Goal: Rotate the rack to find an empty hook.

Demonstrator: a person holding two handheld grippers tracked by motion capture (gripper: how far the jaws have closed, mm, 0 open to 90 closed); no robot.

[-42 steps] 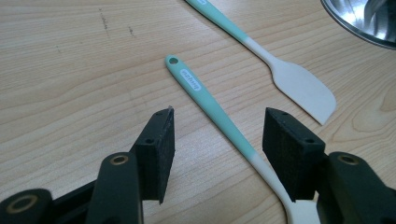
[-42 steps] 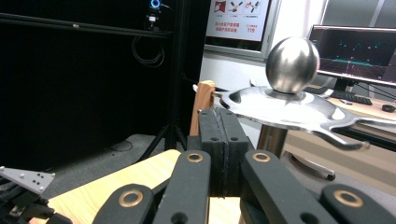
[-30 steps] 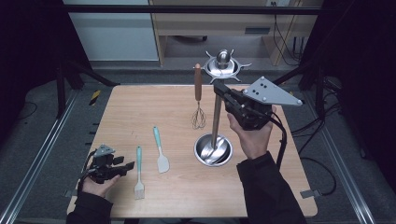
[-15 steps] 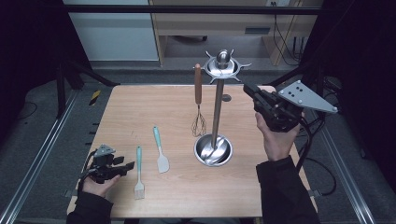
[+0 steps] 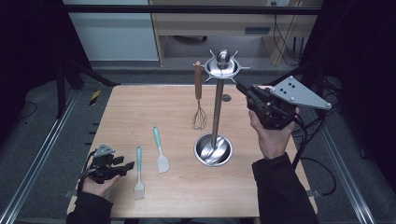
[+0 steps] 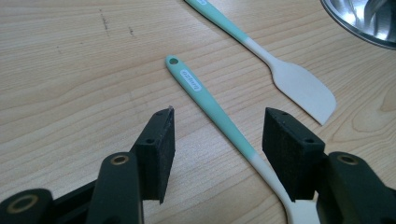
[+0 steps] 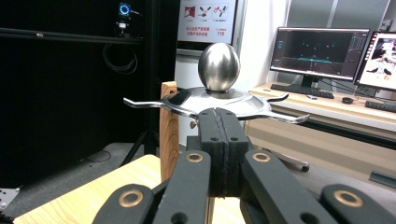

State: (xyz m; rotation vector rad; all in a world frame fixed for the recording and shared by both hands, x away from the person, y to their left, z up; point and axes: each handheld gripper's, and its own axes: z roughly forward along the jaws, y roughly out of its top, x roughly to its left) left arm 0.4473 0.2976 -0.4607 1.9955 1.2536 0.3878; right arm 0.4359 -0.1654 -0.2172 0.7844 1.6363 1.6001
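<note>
- While resting low at the near-left table [image 5: 140, 100] corner, left gripper [image 5: 125, 166] gaping wide, jaws straddling the teal-handled brush [image 6: 212, 109] without pressing it.
- Lying flat just beside: teal spatula [image 5: 160, 150], blade towards the person.
- Hovering right of the steel utensil stand [image 5: 216, 112], right gripper [image 7: 222, 122] pinched fully together, gripping nothing.
- Hanging from the stand's top: wooden-handled whisk [image 5: 199, 100], possibly on a hook, the join being too small to make out.
</note>
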